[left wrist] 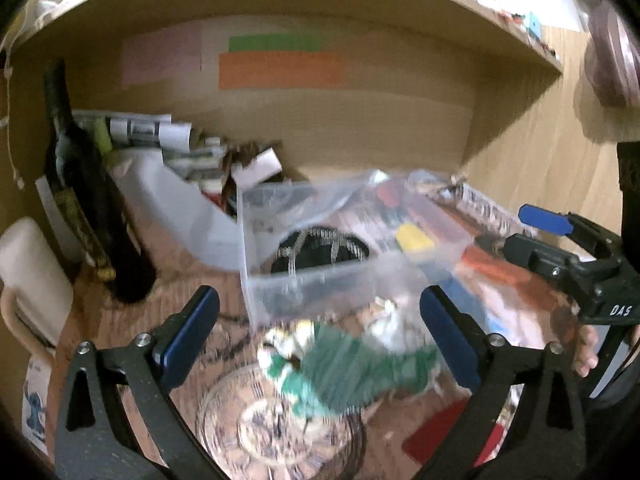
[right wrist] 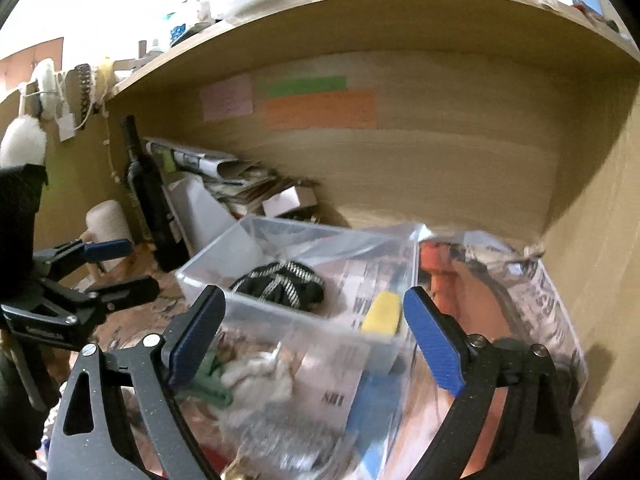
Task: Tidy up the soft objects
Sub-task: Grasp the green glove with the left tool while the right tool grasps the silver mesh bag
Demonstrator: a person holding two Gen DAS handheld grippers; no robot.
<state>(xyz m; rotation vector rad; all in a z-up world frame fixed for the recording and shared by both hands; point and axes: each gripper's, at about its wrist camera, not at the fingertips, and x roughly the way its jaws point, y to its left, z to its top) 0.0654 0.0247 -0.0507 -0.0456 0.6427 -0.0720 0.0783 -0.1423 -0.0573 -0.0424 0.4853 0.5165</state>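
A clear plastic bin (left wrist: 320,276) (right wrist: 288,316) stands on the desk under a wooden shelf. Inside lie a black fabric item with silver trim (left wrist: 316,250) (right wrist: 282,286) and a yellow sponge-like block (left wrist: 414,238) (right wrist: 382,312). A green and white soft toy (left wrist: 340,364) lies in front of the bin, between my left gripper's fingers; it also shows in the right wrist view (right wrist: 240,372). My left gripper (left wrist: 320,332) is open and empty above the toy. My right gripper (right wrist: 316,334) is open and empty at the bin's near wall; it shows in the left wrist view (left wrist: 520,226).
A dark wine bottle (left wrist: 88,192) (right wrist: 154,204) stands at the left, with a white mug (left wrist: 32,276) and stacked papers (left wrist: 160,132) behind. A glass dish (left wrist: 276,424) lies near me. Plastic-wrapped newspaper (right wrist: 532,300) covers the right. Coloured sticky notes (left wrist: 280,68) hang on the back panel.
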